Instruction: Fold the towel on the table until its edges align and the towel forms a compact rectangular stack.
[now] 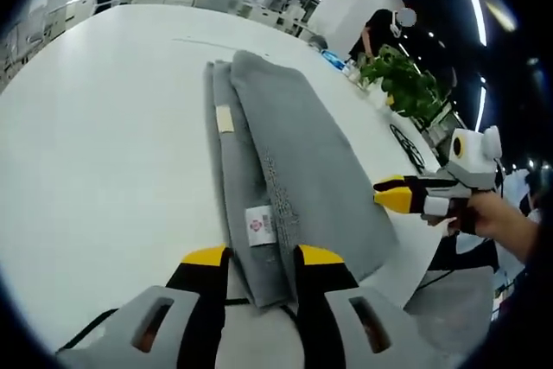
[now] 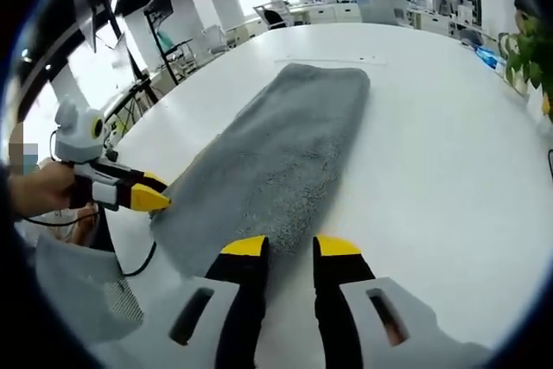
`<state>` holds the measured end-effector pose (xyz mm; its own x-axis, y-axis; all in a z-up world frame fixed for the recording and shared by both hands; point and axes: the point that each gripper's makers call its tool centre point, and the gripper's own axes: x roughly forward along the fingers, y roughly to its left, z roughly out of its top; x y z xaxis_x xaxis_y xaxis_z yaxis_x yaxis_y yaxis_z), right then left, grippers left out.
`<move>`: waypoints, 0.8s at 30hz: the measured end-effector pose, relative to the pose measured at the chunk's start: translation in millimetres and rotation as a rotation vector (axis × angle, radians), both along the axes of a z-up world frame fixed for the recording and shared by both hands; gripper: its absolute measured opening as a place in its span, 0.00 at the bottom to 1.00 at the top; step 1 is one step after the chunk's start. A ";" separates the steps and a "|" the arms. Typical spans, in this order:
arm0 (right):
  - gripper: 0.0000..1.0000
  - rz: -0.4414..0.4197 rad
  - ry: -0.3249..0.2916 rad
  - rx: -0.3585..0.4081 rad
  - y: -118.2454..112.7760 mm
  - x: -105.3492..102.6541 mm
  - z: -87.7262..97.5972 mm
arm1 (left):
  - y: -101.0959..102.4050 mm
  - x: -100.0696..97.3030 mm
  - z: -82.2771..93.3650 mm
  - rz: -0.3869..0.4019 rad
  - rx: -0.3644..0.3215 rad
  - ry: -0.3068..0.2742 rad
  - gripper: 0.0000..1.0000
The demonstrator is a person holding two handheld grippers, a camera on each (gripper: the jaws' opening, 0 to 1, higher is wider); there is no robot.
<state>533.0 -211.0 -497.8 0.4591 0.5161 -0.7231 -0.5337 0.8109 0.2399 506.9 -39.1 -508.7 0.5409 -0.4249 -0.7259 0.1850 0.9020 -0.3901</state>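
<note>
Towel (image 1: 294, 170) grey cloth, nubby matt pile, white sewn label (image 1: 260, 225). Counter (image 1: 104, 144) smooth white, slight sheen. My tongs' (image 1: 263, 258) tips yellow plastic, glossy.

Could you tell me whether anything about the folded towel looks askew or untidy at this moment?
Slightly. On the towel the layers are offset: a lower layer with two labels sticks out along one long side instead of aligning with the top layer. Otherwise it lies flat on the table.

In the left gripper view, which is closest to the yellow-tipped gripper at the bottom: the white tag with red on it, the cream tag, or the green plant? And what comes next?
From the left gripper, nearest first:
1. White tag with red print, on the towel edge just ahead of the jaws.
2. Cream tag, farther up the same folded edge.
3. Green plant, at the table's far right edge.
</note>
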 end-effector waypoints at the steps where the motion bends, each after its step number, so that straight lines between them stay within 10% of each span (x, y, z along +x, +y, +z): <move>1: 0.19 0.000 0.001 0.001 -0.4 -1.2 0.0 | 0.2 -2.1 -0.6 0.000 0.002 0.006 0.32; 24: 0.20 -0.002 0.045 0.029 -2.9 -47.0 -4.3 | -1.4 -28.8 2.3 0.015 0.037 0.015 0.28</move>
<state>486.0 -213.8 -502.1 0.4271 0.5363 -0.7279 -0.5206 0.8041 0.2870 478.1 -40.5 -506.4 0.5360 -0.3895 -0.7490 0.1656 0.9185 -0.3591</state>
